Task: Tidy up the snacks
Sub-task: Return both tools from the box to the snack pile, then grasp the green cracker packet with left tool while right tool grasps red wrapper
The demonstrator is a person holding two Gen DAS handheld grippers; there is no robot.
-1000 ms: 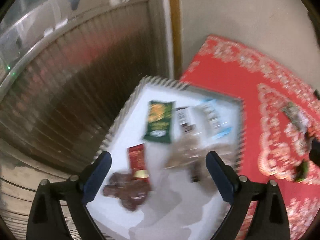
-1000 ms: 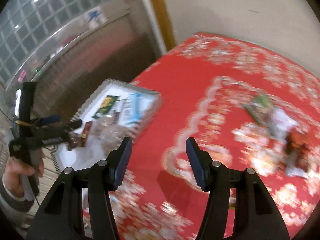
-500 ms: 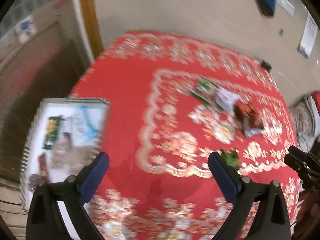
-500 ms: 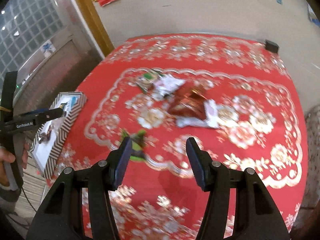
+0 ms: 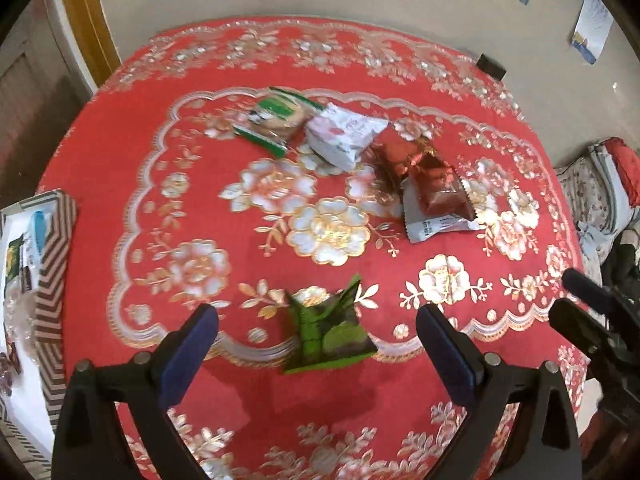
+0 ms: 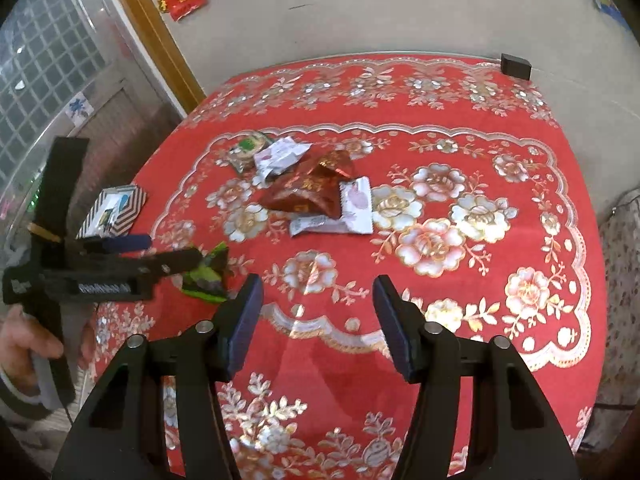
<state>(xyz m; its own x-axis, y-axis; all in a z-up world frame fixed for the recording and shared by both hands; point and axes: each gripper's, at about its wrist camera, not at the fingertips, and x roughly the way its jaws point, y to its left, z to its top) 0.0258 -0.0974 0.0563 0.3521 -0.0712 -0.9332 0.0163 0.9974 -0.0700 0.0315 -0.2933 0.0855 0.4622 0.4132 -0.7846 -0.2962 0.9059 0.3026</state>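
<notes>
Near the front edge of the red floral tablecloth lies a green snack packet, framed between the wide-spread fingers of the left gripper, which touch nothing. The right gripper hovers over bare cloth, its jaws opening and empty. More snacks, a green-and-white packet, a white pouch and red wrappers, cluster toward the far side; the striped box sits off the left edge. The puffy, crinkled packet could probably squirt sideways if pinched off-centre, or snag the cloth.
</notes>
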